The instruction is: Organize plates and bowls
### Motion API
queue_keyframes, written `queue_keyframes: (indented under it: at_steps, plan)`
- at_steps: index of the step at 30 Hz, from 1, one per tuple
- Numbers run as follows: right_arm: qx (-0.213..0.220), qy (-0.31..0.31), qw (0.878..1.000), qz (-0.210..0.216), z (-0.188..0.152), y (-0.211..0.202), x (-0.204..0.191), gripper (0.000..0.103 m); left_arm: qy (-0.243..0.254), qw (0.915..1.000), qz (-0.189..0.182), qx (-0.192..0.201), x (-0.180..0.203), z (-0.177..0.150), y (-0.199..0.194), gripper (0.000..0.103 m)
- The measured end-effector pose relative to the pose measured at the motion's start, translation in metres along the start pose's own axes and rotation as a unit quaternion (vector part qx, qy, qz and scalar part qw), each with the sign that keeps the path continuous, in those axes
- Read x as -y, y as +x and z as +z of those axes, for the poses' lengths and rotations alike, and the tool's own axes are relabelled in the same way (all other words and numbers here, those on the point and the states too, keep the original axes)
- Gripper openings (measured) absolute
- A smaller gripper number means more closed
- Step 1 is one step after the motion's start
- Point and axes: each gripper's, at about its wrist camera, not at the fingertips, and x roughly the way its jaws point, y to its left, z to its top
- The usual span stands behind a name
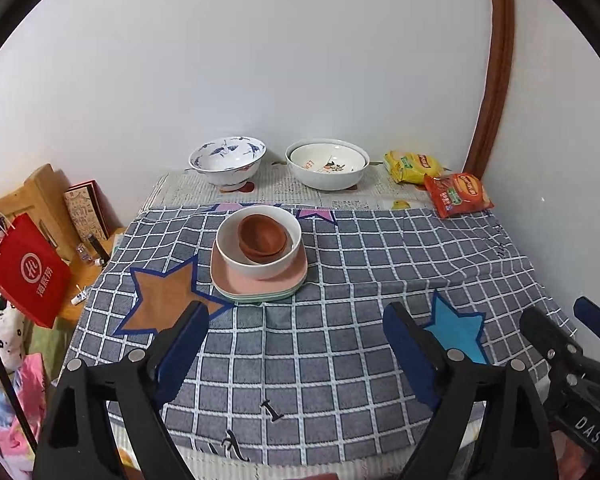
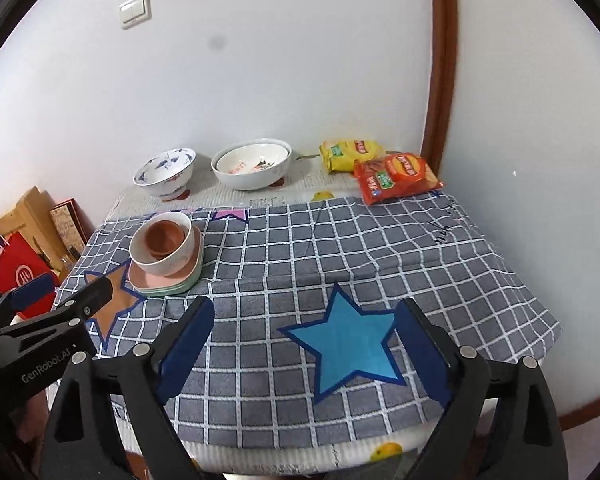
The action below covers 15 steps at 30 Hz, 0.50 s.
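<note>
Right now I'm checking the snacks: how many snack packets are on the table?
2: a yellow packet at the far right corner by the wall, and a red packet just in front of it, overlapping it.

A grey checked cloth (image 2: 340,248) with stars is covering the tabletop. A yellow snack bag (image 2: 350,155) and a red snack bag (image 2: 396,178) are lying touching at the far right corner. A red paper bag (image 1: 28,270) is sitting left, beside the tabletop.
</note>
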Motion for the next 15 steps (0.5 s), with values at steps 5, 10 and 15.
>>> queue_keyframes:
  at_steps: [5,10,15]
  plan:
    - [0.006,-0.004,1.000,0.000,-0.009,-0.015,0.002,0.091,0.009,0.9999,-0.001,0.005,0.009,-0.006,-0.011,0.091]
    - [0.016,-0.006,1.000,0.010,-0.012,-0.027,0.002,0.091,0.007,0.9999,0.005,0.010,0.010,-0.008,-0.017,0.091]
    - [0.020,-0.006,1.000,0.012,-0.015,-0.032,0.001,0.091,0.002,0.9999,0.004,0.010,0.009,-0.009,-0.021,0.091]
